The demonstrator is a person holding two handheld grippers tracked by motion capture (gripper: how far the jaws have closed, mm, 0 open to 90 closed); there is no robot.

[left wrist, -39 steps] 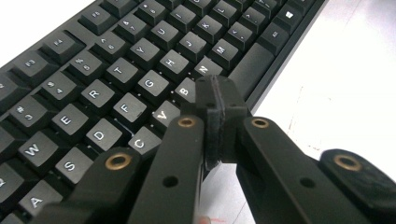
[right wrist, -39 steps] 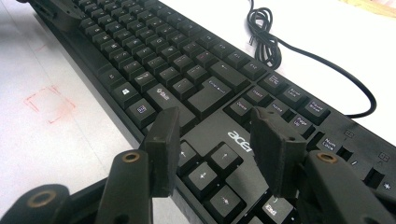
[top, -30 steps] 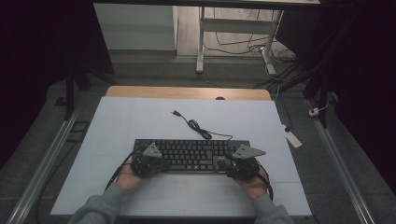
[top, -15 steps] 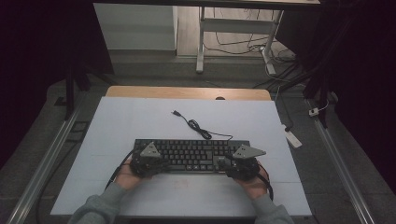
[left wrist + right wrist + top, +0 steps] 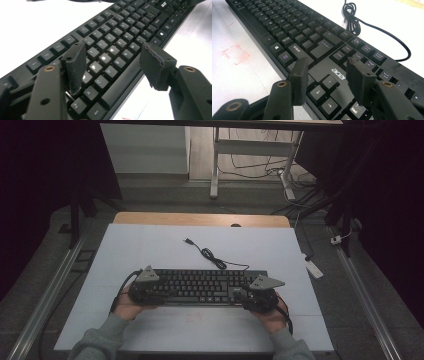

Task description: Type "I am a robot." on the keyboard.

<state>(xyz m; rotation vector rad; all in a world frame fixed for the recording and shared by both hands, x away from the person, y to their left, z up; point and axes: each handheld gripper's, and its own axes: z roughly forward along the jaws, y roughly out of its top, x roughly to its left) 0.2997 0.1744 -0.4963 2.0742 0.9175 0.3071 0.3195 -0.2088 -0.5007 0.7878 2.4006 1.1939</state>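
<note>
A black keyboard point(image 5: 200, 286) lies across the white table top, its coiled cable point(image 5: 210, 255) trailing toward the far side. My left gripper point(image 5: 145, 291) hovers at the keyboard's left end. In the left gripper view its jaws point(image 5: 112, 65) stand wide apart above the letter keys point(image 5: 110, 50); they have just been opening, and nothing is gripped between them. My right gripper point(image 5: 257, 296) is at the keyboard's right end. Its jaws point(image 5: 325, 80) stand apart over the arrow keys point(image 5: 329, 82), pads clear of the keyboard point(image 5: 312, 37).
The cable point(image 5: 372, 26) ends in a plug point(image 5: 188, 241) lying loose on the white surface point(image 5: 150, 245). A faint red mark point(image 5: 192, 316) sits near the front edge. A small white block point(image 5: 311, 267) lies off the table's right side, beside metal rails.
The left gripper has shifted a little to the left at the keyboard's end. The right gripper and the keyboard have stayed put.
</note>
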